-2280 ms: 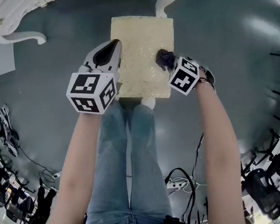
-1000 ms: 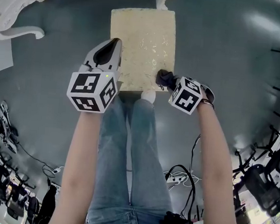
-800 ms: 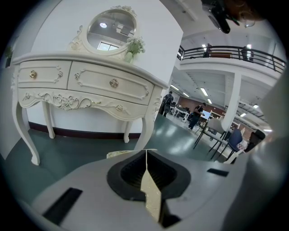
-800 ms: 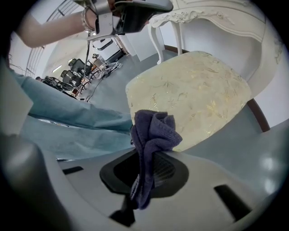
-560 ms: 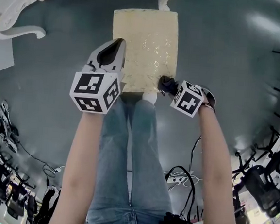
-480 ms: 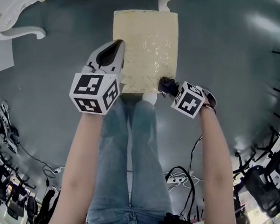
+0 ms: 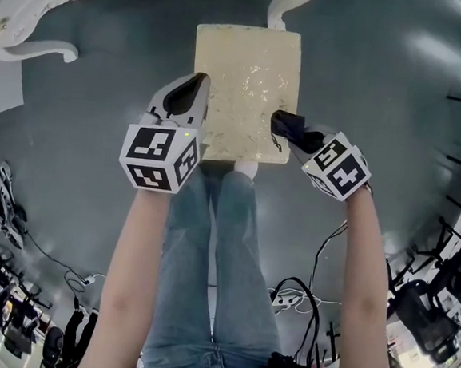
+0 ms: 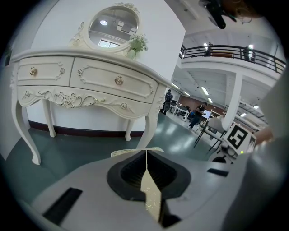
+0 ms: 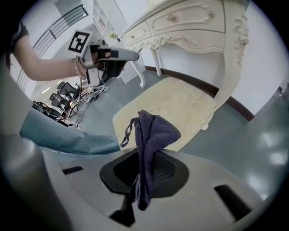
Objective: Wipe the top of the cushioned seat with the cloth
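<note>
The cream cushioned seat (image 7: 246, 76) stands on the floor ahead of the person's legs. It also shows in the right gripper view, as the seat (image 9: 180, 106). My right gripper (image 7: 284, 126) is shut on a dark purple cloth (image 7: 291, 130) at the seat's right edge near the front corner. In the right gripper view the cloth (image 9: 151, 135) bunches between the jaws of the right gripper (image 9: 145, 149); whether it touches the seat I cannot tell. My left gripper (image 7: 196, 80) hovers at the seat's left edge. It is shut with nothing in it; the left gripper (image 8: 146, 155) shows its jaws meeting.
A white carved dressing table (image 8: 90, 81) with an oval mirror (image 8: 113, 27) stands behind the seat; one leg (image 7: 285, 4) is just past the seat's far edge. The person's jeans (image 7: 209, 241) are close to the seat's front. Cables (image 7: 301, 293) lie on the grey floor.
The right gripper with the cloth swept from the seat's mid right down to the front right corner, then moved a little back along the right edge. The left gripper stayed by the left edge.
</note>
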`<state>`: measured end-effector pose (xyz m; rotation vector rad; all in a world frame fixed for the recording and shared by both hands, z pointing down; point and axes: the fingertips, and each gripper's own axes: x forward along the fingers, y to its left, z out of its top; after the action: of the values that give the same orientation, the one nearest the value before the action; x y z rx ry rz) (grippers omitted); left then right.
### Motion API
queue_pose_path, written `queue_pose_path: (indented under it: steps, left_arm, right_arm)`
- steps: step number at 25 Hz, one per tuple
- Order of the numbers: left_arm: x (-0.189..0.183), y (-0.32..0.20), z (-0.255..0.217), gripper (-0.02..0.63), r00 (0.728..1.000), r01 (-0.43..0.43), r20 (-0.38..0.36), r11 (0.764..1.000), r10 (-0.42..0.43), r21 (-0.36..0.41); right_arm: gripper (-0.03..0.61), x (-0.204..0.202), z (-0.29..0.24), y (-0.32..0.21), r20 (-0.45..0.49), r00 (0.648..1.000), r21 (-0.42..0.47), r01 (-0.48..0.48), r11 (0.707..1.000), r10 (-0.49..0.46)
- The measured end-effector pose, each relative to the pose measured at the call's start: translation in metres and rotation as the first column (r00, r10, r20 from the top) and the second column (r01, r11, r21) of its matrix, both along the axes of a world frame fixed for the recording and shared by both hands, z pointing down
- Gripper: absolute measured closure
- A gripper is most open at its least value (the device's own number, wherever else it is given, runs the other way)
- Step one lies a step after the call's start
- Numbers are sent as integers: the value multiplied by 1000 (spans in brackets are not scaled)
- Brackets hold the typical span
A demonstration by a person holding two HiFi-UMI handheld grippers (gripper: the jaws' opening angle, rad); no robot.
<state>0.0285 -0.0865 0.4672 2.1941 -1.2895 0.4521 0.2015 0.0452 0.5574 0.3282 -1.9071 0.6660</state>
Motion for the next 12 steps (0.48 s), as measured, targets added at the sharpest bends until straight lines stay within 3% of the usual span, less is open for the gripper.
queue_pose_path:
  steps: [7,12]
  left_arm:
    - [-9,-9,-5,607,1000,17,-1,1000,-17,7]
    - [-12,-16,-4,609,1000,27,-7,1000,-27,10]
  right_arm:
    - [543,-9,-16,-78,26,996,189,-90,978,87]
    - [543,-17,-19,-128,83,978,220,-204,954,190]
